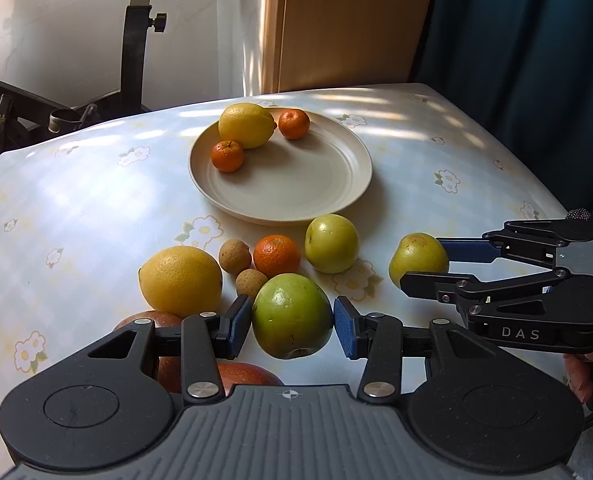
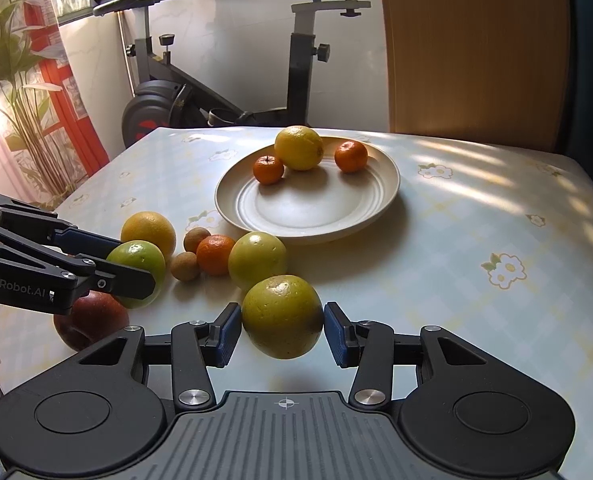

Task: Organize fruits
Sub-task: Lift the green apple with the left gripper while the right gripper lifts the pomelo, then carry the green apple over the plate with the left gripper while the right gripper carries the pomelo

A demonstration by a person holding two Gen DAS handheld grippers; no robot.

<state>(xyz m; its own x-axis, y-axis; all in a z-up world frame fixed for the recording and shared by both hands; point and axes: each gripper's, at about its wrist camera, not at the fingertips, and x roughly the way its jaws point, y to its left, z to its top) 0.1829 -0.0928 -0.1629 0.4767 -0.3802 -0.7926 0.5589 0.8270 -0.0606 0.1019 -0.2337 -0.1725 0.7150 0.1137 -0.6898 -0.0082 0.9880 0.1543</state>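
Left gripper (image 1: 292, 320): blue pads pressed against both sides of a large green apple (image 1: 292, 316); clamped on it, fruit low over the table.
Right gripper (image 2: 282, 330): pads closed on a yellow-green apple (image 2: 282, 316); gripped firmly. Seen from the left wrist, this pair sat to the right of the left gripper.
Plate (image 1: 316, 184): cream, round, beyond both grippers, towards the far side of the table.
Plate contents: one lemon (image 1: 246, 125) at the far rim, flanked by two mandarins, left one (image 1: 227, 156) touching the lemon, right one (image 1: 293, 123) just beside it.
Loose fruit between grippers and plate: second lemon (image 1: 180, 281) ahead-left of the left gripper; two longans (image 1: 235, 256) (image 1: 251, 282) just beyond its left pad; a third mandarin (image 1: 277, 255) beside them; another green apple (image 1: 331, 243) right of that, near the plate's near rim.
Red apples (image 1: 164, 322): partly hidden beneath the left gripper's linkage; number unclear.
Table (image 1: 96, 208): pale checked cloth with daisy print, patches of sunlight.
Person: fingers (image 1: 580, 376) visible at the right gripper's handle only.
Background: exercise bike (image 2: 224, 80) behind the table.
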